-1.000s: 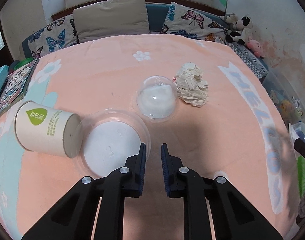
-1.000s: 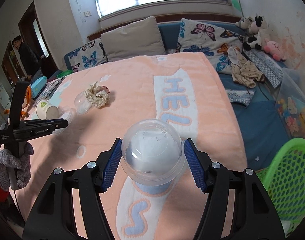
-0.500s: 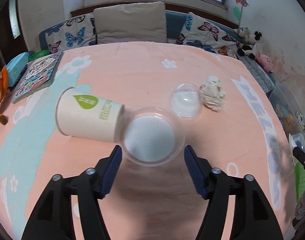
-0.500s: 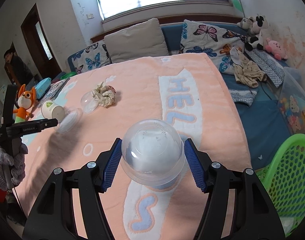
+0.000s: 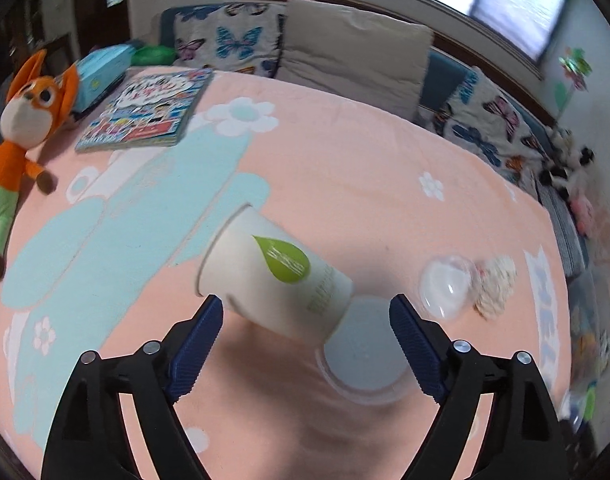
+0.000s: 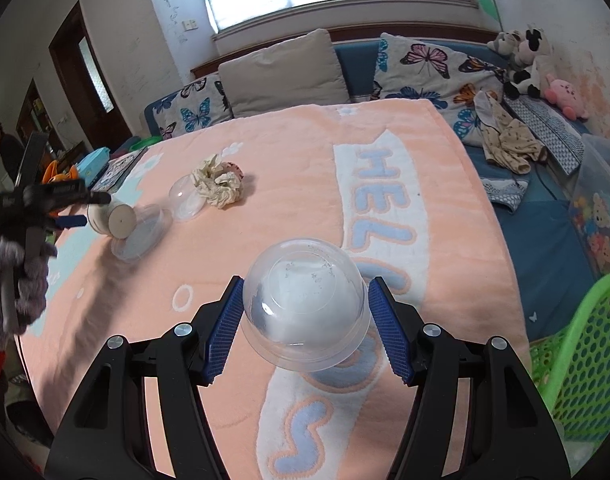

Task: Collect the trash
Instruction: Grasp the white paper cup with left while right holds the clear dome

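Left wrist view is motion-blurred, most at the edges. Its largest thing is the pink bed point(image 5: 345, 168). On it a paper cup point(image 5: 273, 280) lies on its side, long axis slanting from its mouth at upper left to its base at lower right. Beyond the base sits a flat clear lid point(image 5: 365, 360), its near edge hard to make out. Right of the cup lie a small dome lid point(image 5: 445, 288) and crumpled paper point(image 5: 497, 288), touching. The left hand-held gripper point(image 5: 305, 344) is opening wide, its pads either side of the cup without touching. Right of the cup, the right hand-held gripper point(image 6: 303, 320) clamps a clear dome point(image 6: 305, 300) above the bed; a green basket point(image 6: 585, 344) is cut off.
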The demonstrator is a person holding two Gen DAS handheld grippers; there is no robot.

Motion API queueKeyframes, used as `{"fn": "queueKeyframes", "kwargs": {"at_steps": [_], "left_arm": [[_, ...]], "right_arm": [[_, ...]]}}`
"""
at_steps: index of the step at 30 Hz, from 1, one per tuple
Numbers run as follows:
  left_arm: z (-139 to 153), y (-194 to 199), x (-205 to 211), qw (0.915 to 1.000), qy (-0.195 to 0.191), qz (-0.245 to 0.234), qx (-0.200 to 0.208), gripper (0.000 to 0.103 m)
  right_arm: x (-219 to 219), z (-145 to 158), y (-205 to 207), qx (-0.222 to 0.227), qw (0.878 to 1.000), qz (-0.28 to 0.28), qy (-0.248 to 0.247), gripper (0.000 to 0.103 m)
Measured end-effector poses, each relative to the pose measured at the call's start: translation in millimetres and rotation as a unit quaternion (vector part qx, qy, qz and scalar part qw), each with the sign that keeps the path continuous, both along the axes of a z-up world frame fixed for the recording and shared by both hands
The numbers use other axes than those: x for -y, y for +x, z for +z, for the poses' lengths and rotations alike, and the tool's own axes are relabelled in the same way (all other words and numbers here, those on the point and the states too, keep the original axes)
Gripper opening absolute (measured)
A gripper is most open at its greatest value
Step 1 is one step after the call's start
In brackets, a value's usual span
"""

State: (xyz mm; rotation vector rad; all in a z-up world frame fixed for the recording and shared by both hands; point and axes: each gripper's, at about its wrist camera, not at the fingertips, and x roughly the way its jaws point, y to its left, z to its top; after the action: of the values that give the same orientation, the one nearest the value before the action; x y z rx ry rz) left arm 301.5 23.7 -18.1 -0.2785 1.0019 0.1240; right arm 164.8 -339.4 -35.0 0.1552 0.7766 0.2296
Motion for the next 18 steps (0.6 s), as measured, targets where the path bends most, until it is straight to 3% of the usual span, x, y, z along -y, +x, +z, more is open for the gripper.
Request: {"fn": "queueKeyframes", "kwargs": {"at_steps": [9,15,18], "left_arm": [[-23.7,35.0,-28.9,0.9890,-0.054,0.126,-0.057,0.083],[-33.9,42.5,-28.5,0.9868,-0.053,0.143,-0.054,0.078],[-30.1,39.1,-24.5,0.9896,-0.037,0.133,-0.041,0.068]], "right_arm": [[-1.9,-8.4,5.4,-0.008,1.000,0.010,0.003,0.064],[5.2,-13.2,4.8,-0.013,1.000,0.004,0.001,0.064],[10.9,-13.1,2.5,-0.014,1.000,-0.003,0.005,0.064]]}}
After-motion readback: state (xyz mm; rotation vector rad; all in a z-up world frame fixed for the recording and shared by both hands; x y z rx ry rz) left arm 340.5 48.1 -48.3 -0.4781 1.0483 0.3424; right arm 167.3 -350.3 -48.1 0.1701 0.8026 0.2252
